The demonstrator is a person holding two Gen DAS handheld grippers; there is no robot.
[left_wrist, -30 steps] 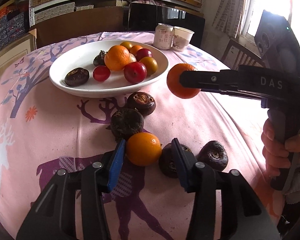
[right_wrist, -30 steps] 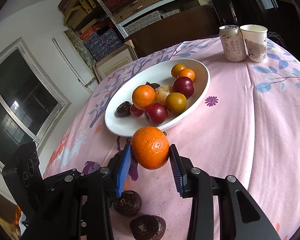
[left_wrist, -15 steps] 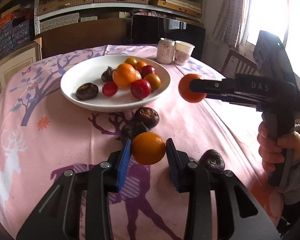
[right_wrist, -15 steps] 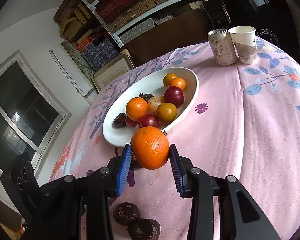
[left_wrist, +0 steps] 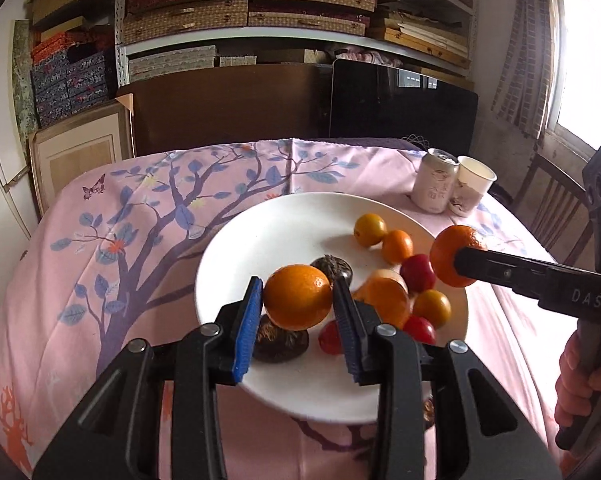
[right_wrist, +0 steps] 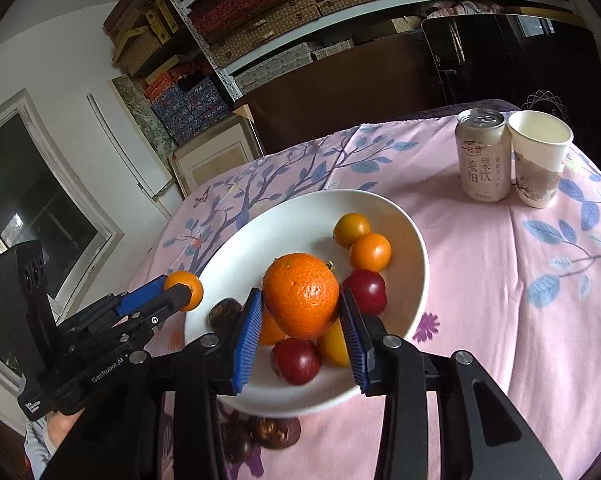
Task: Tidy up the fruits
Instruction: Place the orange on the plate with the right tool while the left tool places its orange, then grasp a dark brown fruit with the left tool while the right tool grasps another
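Note:
My left gripper (left_wrist: 296, 300) is shut on a small orange (left_wrist: 298, 296) and holds it above the near left part of the white plate (left_wrist: 236, 248). My right gripper (right_wrist: 300, 312) is shut on a bigger orange (right_wrist: 300, 292), also in the air over the plate (right_wrist: 416, 256). In the plate lie an orange, small yellow and orange fruits, red plums and dark brown fruits. From the left wrist view the right gripper (left_wrist: 460, 258) comes in from the right with its orange (left_wrist: 448, 248). The right wrist view shows the left gripper (right_wrist: 180, 290) at the plate's left rim.
A drink can (right_wrist: 482, 156) and a paper cup (right_wrist: 540, 160) stand on the pink tablecloth behind the plate on the right. Dark brown fruits (right_wrist: 274, 432) lie on the cloth just in front of the plate. A wooden chair (left_wrist: 556, 208) stands at the table's right side.
The left gripper shut on the small orange, lifted it off the cloth and carried it forward over the plate. The right gripper moved forward over the plate with its orange.

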